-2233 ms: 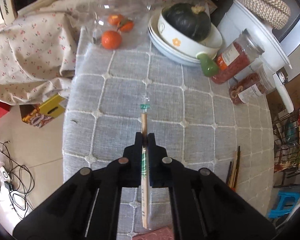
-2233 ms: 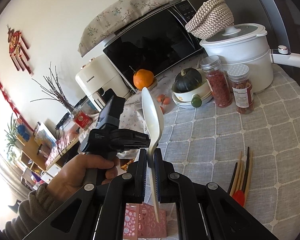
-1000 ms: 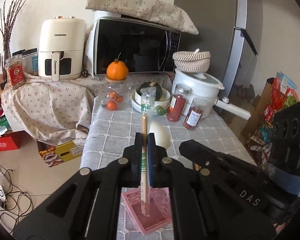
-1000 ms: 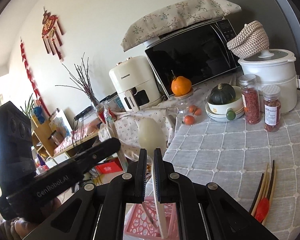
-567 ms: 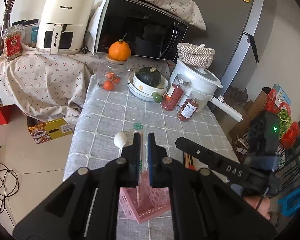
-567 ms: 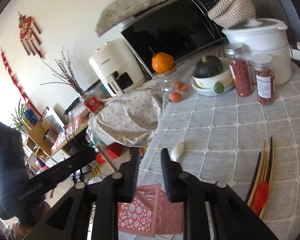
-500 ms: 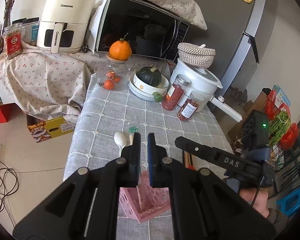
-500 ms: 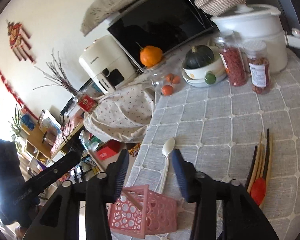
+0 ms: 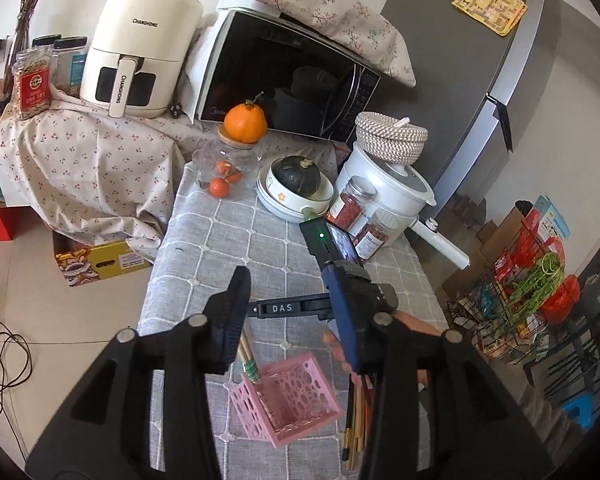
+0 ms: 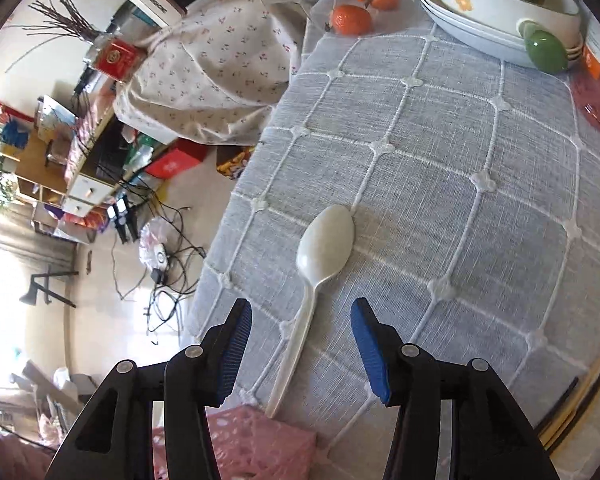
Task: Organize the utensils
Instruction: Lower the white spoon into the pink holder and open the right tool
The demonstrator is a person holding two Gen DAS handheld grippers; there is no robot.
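A pink perforated basket stands on the grey quilted tablecloth. Wooden chopsticks with a green band lean in its left corner. My left gripper is open and empty above the basket. A white plastic spoon sticks out of the basket, bowl resting on the cloth. My right gripper is open and empty just above the spoon's handle; it also shows in the left wrist view. More chopsticks lie right of the basket.
At the back of the table stand a glass jar with oranges, stacked bowls with a squash, two red-filled jars and a white pot. The table's left edge drops to a cluttered floor.
Both grippers have opened wide. The chopsticks and the spoon have dropped into the pink basket. The right gripper has tilted down toward the table.
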